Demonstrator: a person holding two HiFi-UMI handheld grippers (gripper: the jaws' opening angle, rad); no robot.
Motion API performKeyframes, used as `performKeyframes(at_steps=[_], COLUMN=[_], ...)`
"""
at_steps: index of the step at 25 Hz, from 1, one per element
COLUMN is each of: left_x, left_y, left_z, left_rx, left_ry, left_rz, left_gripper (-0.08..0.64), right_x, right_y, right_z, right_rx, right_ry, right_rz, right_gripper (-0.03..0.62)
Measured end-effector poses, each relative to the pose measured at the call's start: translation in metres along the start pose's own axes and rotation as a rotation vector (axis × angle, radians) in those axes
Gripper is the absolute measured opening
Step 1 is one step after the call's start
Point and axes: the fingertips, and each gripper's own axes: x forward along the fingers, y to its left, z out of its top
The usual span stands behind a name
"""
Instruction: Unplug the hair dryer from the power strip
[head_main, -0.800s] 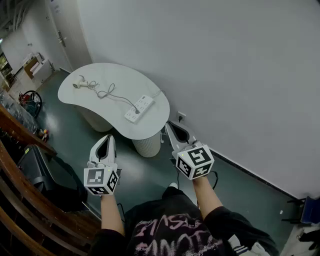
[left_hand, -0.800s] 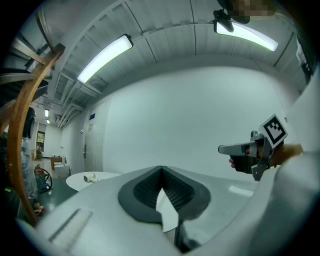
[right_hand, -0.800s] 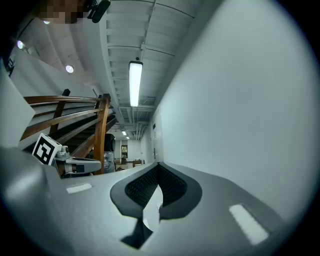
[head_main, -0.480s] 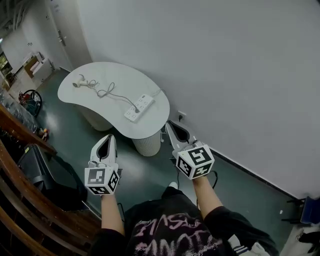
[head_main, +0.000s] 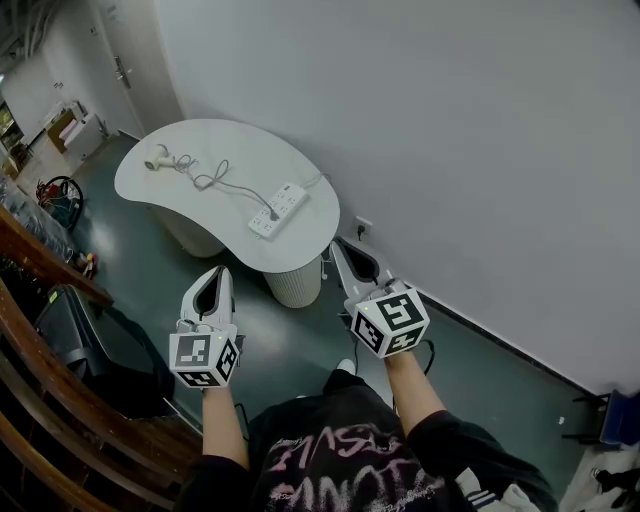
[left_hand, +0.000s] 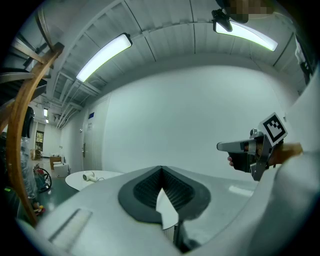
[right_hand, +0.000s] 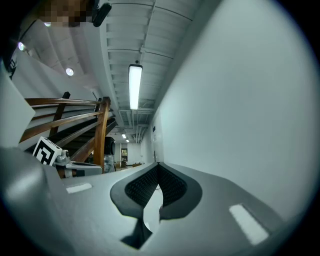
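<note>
**Approach not started: both grippers empty, well short of the table**

- Room: grey wall (head_main: 450, 150) on the right and dark floor (head_main: 480, 380) below. A wooden railing (head_main: 40, 270) runs along the left.
- The white kidney-shaped table (head_main: 240, 150) stands ahead against the wall, well apart from both grippers. Everything for the task sits on it.
- The left gripper (head_main: 214, 276) and right gripper (head_main: 346, 252) are held level and side by side in front of the body. That reads as a carry or ready pose, not a reach.
- In both gripper views the pads meet at the tip with nothing between them. Closed makes sense here, since there's nothing to grab at this range.
- The power strip (head_main: 279, 209) lies near the table's closer end, angled toward the wall.
- The hair dryer (head_main: 157, 163) lies at the far left end, well apart from the strip.
- The cord (head_main: 222, 182) runs slack and looped from the dryer across the top to the strip. The plug looks seated in it, though it's too small to confirm.
- My read: walk in first. The left gripper probably pins the strip while the right opens onto the plug and pulls. An unpinned strip would likely lift with the plug.
</note>
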Motion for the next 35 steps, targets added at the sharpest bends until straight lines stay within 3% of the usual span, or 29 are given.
performKeyframes(at_steps=[22,35], left_x=[-0.017,0.000], left_y=[-0.003,0.003], left_z=[-0.011,-0.010], left_rx=[-0.040,-0.017], left_ry=[-0.002,-0.005], left_rz=[-0.032,-0.027], left_gripper=[0.000,0.000], right_x=[-0.012,0.007], right_y=[0.020,0.012], right_z=[-0.005,-0.008], right_rx=[-0.027,-0.026], right_ry=[0.023,0.021], right_rz=[-0.003,0.009], right_gripper=[0.009,0.008])
